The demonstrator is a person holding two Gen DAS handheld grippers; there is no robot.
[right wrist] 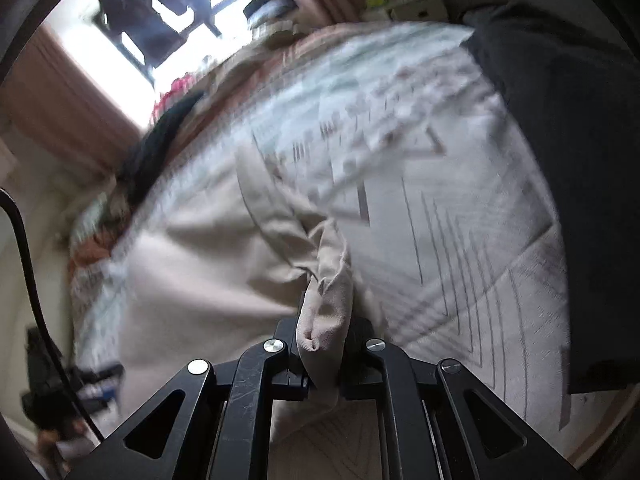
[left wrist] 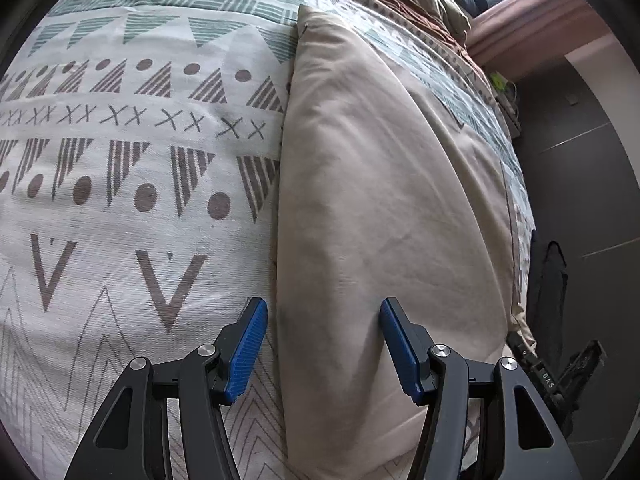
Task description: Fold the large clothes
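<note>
Reading: "DAS" in pale letters on a black device (left wrist: 554, 376) at the near right.
Surface: a bed under a patterned bedspread (left wrist: 132, 184) of triangles, dots, crosses and zigzags.
Room: dark floor (left wrist: 580, 152) right of the bed; a bright window (right wrist: 188, 12) beyond it.
Garment: a beige garment (left wrist: 384, 184) on the bed's right side, long axis running near to far.
Left tool (left wrist: 323, 312): spread, straddling the garment's left edge.
Right tool (right wrist: 325, 354): pinching a bunched beige corner.
</note>
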